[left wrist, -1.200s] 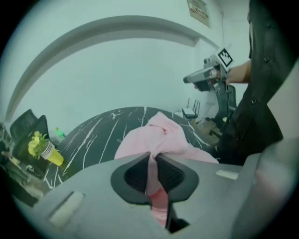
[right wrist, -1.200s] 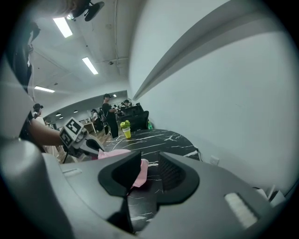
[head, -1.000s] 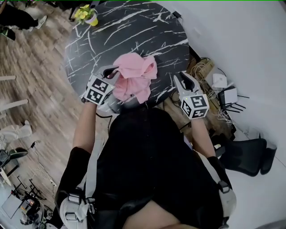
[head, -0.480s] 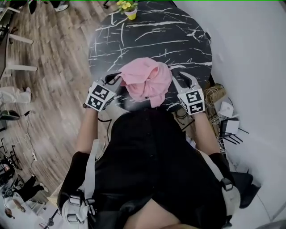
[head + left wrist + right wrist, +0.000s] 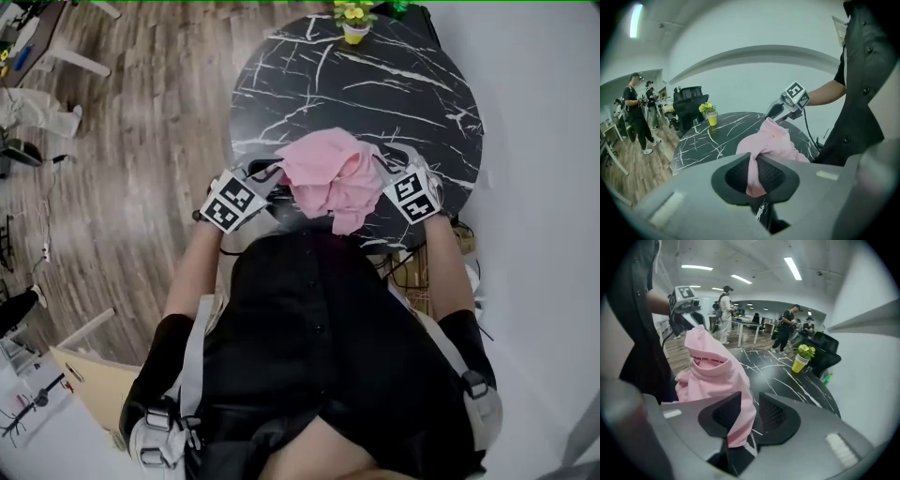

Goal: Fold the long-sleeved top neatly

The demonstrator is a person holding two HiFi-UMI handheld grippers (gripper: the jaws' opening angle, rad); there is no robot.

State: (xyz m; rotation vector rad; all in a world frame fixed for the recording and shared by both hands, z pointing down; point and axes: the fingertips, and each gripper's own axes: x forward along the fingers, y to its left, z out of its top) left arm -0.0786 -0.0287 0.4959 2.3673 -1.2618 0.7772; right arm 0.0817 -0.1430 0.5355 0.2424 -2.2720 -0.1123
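Note:
The pink long-sleeved top [image 5: 328, 178] lies bunched in a heap at the near edge of the round black marble table [image 5: 375, 84]. My left gripper [image 5: 265, 173] is at the heap's left side, shut on a fold of pink fabric [image 5: 776, 143] that hangs pinched between its pads [image 5: 754, 174]. At the heap's right side, my right gripper [image 5: 392, 159] has a flap of the top [image 5: 715, 371] draped between its jaws [image 5: 749, 416]. The flap rests against one pad, with a dark gap to the other. Each gripper shows in the other's view, the right gripper [image 5: 780, 108] and the left gripper [image 5: 689, 317].
A yellow flower pot [image 5: 354, 21] stands at the table's far edge. Wooden floor [image 5: 141, 141] spreads to the left and a white wall [image 5: 534, 141] is on the right. Several people [image 5: 785, 331] stand by desks in the background, and a black chair [image 5: 689, 105] sits behind the table.
My right gripper has swung in from beside the table's right edge to the heap, and fabric now lies between its jaws. The left gripper shifted with its hold on the top.

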